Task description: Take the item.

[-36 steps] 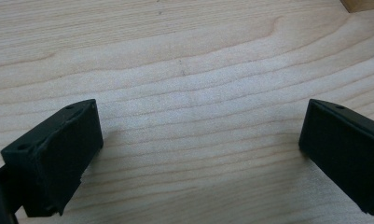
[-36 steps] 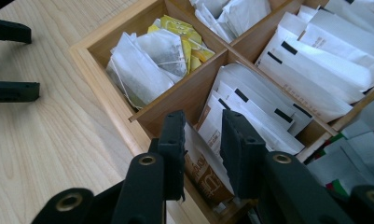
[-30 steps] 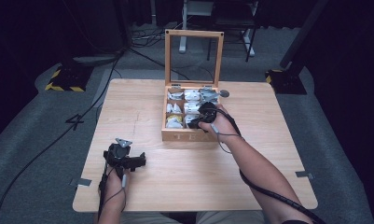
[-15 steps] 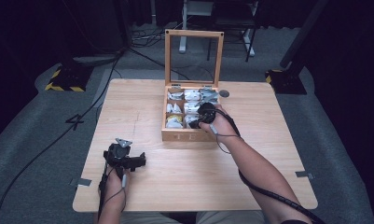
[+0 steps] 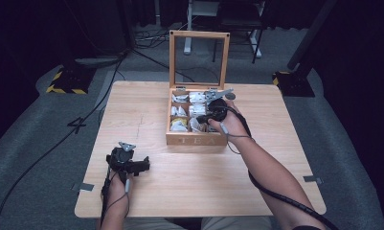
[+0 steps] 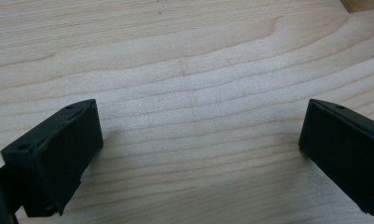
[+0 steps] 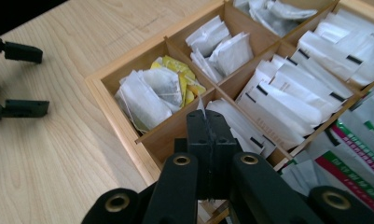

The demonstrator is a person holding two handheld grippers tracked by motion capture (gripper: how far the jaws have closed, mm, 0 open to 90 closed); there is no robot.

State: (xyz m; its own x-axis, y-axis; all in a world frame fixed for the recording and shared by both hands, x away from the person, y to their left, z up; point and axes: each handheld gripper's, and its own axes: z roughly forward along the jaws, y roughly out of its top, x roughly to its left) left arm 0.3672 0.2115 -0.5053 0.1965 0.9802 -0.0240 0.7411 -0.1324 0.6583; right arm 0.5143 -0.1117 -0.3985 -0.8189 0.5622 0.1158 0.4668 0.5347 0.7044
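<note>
Dark studio surroundings enclosed the work area: grey carpet, trailing cables and yellow-black striped floor markings around a pale wooden table [image 5: 146, 110]. On the table's far half stood a wooden tea box [image 5: 195, 140], its glazed lid [image 5: 198, 57] raised upright at the back and its interior split by partitions into compartments stocked with sachets.

The person's right forearm reached in from the lower right, carrying the right gripper [image 7: 207, 122] over the near compartments of the box. Its jaws stood pressed together, with what looked like the thin white edge of a tea sachet [image 7: 201, 105] pinched at their tip, above the middle near compartment; whether that edge was truly clamped could not be confirmed. The neighbouring corner compartment held white and yellow sachets [image 7: 153, 91]; the rows beyond held white packets with black stripes.

The left gripper [image 5: 141, 166] rested low over bare tabletop near the front left, well apart from the box, its jaws wide apart and holding nothing.

Assessment: the box was already open and a sachet appeared to have been seized, so the work was judged to be at an early-to-middle stage. Lifting the sachet clear of the partitions and setting it down remained outstanding. No sachet lay on the table outside the box.
</note>
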